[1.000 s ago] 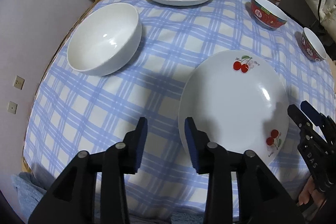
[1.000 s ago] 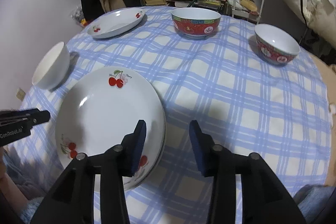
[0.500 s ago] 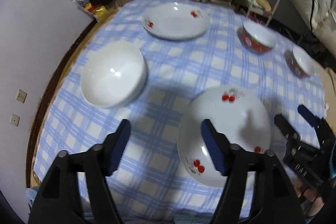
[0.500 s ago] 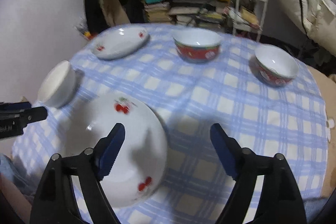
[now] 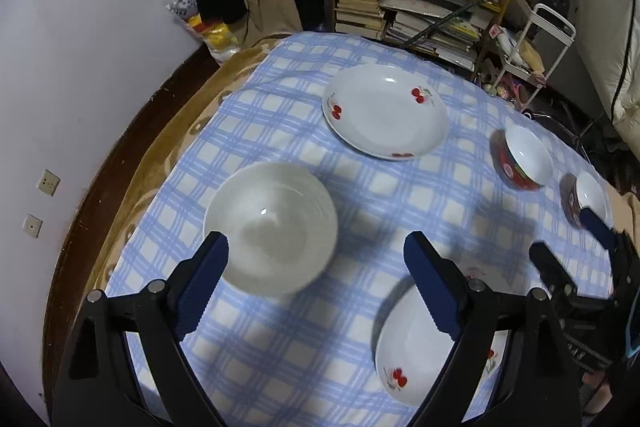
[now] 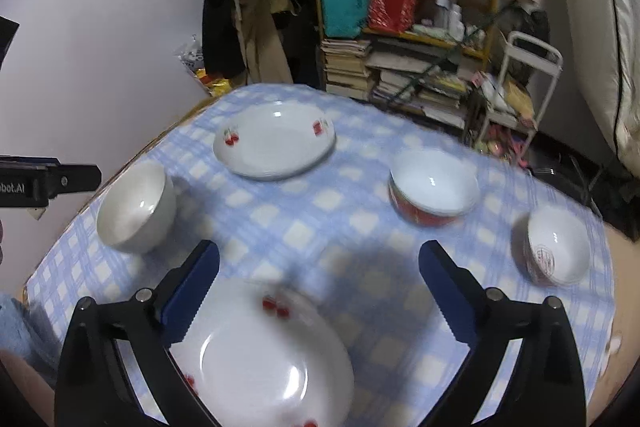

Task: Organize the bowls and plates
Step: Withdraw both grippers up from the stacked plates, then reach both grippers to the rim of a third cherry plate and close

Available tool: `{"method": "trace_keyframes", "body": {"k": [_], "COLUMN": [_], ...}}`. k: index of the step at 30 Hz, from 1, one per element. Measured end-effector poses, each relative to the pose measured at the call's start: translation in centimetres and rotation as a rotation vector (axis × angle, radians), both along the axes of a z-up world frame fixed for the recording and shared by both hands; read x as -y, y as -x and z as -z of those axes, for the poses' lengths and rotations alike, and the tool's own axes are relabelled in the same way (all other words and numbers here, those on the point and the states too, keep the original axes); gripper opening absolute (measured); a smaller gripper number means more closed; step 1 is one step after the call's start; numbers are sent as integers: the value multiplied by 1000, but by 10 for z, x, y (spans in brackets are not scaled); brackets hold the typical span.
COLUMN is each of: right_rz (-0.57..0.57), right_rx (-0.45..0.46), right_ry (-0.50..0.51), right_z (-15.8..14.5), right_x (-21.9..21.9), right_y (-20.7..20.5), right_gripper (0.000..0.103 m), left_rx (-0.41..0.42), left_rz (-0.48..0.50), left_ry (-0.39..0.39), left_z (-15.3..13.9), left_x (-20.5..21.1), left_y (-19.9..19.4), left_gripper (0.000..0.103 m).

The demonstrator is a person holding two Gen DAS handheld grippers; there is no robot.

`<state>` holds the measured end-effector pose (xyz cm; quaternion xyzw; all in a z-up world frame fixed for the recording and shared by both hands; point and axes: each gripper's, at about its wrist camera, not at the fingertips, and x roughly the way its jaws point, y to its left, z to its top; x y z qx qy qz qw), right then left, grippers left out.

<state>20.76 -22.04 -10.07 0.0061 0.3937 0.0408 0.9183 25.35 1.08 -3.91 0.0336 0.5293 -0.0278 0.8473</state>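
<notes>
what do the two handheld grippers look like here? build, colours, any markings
Both match: the left gripper and right gripper have matte black angular arms with silver pivot bolts, ending in dark blue pads with a serrated inner edge. The right wrist view shows white lettering ending in "bot.AI" on the left gripper's black body. No cables or sleeves can be made out.

A table under a blue-and-white checked cloth (image 5: 360,227) carries the crockery. A cherry-printed plate (image 6: 264,367) lies at the near edge, and another cherry plate (image 5: 384,111) sits at the far side. A plain white bowl (image 5: 272,227) stands on the left. A red-sided bowl (image 6: 434,187) stands to the right, with a smaller red bowl (image 6: 556,251) further right.
</notes>
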Motion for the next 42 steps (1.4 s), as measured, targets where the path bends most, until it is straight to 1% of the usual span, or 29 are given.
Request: {"method": "trace_keyframes", "body": {"k": [2, 5, 10, 12, 14, 17, 18, 21, 23, 26, 27, 28, 31, 32, 33, 36, 37, 38, 39, 41, 42], "right_rz": [-14, -25, -45, -55, -66, -42, -38, -4, -3, -1, -2, -2, 1, 9, 11, 11, 7, 7, 8, 20, 30], "right_rx": [6, 12, -2, -27, -67, -123, -148, -192, -199, -220, -230, -238, -252, -257, -261, -277, -285, -296, -308, -333, -348], "right_ry": [19, 38, 59, 57, 27, -17, -51, -92, -116, -116, -113, -111, -105, -113, -118, -128, -123, -120, -120, -148, -156], "right_z": [-5, -13, -9, -2, 8, 26, 34, 50, 55, 67, 70, 73, 79, 81, 82, 88, 90, 93, 95, 101, 104], "right_x": [-3, -6, -6, -5, -3, 3, 6, 11, 12, 11, 12, 12, 16, 18, 19, 20, 19, 18, 18, 20, 20], "right_y": [-19, -52, -95, -115, -135, -159, -168, -184, -191, -204, -208, -212, -222, -224, -226, -235, -238, -243, -245, -250, -251], "right_gripper": [103, 103, 103, 103, 103, 103, 103, 103, 103, 103, 102, 98, 92, 87, 85, 74, 68, 63, 62, 57, 55], "left_rx": [-19, -38, -66, -66, -77, -80, -78, -94, -107, -122, -135, -145, -157, -158, -159, -173, -176, -177, -179, -192, -198], "left_rz": [-4, -37, -69, -69, -68, -56, -59, -77, -69, -66, -66, -74, -74, -75, -78, -103, -113, -126, -131, -144, -143], "left_ry": [4, -8, -15, -7, -7, -9, -9, 46, 80, 106, 103, 96, 81, 70, 65, 64, 67, 65, 61, 57, 57], "left_z": [3, 11, 35, 46, 57, 69, 72, 81, 89, 99, 104, 109, 117, 120, 122, 128, 130, 132, 133, 137, 139], "left_x": [-5, -13, -20, -22, -23, -24, -25, -27, -25, -18, -15, -13, -9, -8, -7, -6, -6, -6, -7, -7, -6], "left_y": [-17, -46, -93, -110, -124, -143, -149, -163, -170, -182, -188, -193, -204, -206, -209, -213, -215, -217, -218, -222, -224], "left_gripper": [88, 88, 88, 88, 88, 88, 88, 88, 88, 88, 88, 88, 87, 87, 87, 87, 87, 86, 85, 69, 66]}}
